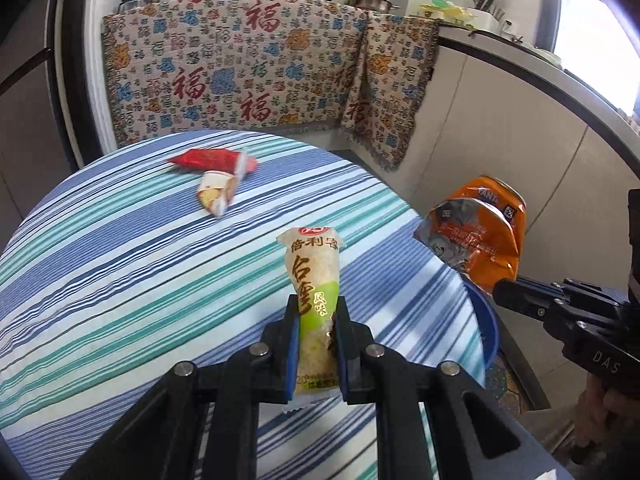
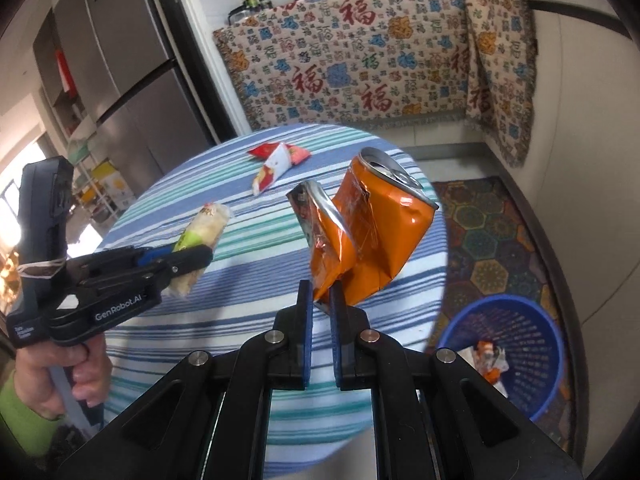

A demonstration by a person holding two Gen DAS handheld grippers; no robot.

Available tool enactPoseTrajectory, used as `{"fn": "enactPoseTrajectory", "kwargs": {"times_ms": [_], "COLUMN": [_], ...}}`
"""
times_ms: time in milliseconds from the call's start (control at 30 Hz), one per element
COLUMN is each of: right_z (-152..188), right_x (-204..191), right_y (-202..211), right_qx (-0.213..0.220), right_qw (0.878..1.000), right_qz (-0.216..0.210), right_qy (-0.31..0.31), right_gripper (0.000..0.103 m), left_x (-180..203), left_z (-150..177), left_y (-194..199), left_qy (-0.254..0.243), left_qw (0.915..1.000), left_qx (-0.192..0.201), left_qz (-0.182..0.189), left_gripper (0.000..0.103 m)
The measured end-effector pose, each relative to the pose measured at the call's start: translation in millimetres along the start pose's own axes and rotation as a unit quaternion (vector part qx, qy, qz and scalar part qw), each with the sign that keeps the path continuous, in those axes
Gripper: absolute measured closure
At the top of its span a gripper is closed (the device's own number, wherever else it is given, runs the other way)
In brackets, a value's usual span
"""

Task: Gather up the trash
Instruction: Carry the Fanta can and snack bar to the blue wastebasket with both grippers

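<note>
The left gripper (image 1: 316,320) is clamped tight on a pale yellow-and-green plastic snack packet (image 1: 315,280), jaws pinching its lower half, and the packet stands up off the round table with the blue, teal and white striped cloth (image 1: 120,280). From the right wrist view that same packet (image 2: 200,236) hangs clear above the cloth, near the table's left edge.

Over on the other side, the right gripper (image 2: 321,300) has its jaws nearly closed on the bottom corner of a crushed orange aluminium soda can (image 2: 372,232). The can is tilted, its opened top facing up and away, held in the air over the table's right edge. In the left wrist view the can (image 1: 476,232) sits just past that edge, above the rim of the blue plastic waste basket (image 1: 490,332).

That basket (image 2: 532,336) stands on the patterned floor mat (image 2: 492,232) beside the table, some scraps already inside.

Left on the cloth toward the far edge: a red wrapper (image 1: 208,159) and a white-and-yellow wrapper (image 1: 218,192), touching each other.
</note>
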State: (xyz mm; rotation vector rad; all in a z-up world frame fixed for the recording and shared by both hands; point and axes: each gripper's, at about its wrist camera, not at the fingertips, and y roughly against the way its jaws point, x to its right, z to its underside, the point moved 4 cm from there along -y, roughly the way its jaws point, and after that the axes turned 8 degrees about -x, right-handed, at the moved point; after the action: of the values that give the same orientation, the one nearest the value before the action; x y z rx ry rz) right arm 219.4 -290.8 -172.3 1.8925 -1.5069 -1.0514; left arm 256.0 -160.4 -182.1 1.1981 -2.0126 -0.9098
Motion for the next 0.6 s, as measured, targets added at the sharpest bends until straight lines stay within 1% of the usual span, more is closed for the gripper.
{"fn": "enactPoseTrajectory", "kwargs": {"times_ms": [133,300,467,600], "right_z": [17.3,40.5,62.1,70.6], "right_x": [48.2,120.4,189.2,229.1], "right_y": [22.6,39.1,32.6,17.7], "right_qx": [-0.005,-0.027,-0.068,-0.095], "right_qw": [0.999,0.994,0.986,0.982], "right_qz": [0.034,0.073,0.086,0.084], "right_qy": [-0.030,-0.078,-0.123,-0.142], "right_gripper": [0.097,0.097,0.097,0.097], "left_x": [57.3,127.1,178.5,206.5], "left_z": [-9.0,-14.8,-13.2,-10.2], "left_y": [-15.0,-38.6,-78.6,-116.0], "left_qy": [-0.027,-0.064,-0.081,-0.085], "left_qw": [0.9985,0.9927,0.9868,0.9832], "left_qx": [-0.009,-0.026,-0.057,-0.083], "left_qz": [0.048,0.098,0.127,0.139], "left_gripper": [0.088,0.088,0.088,0.088]}}
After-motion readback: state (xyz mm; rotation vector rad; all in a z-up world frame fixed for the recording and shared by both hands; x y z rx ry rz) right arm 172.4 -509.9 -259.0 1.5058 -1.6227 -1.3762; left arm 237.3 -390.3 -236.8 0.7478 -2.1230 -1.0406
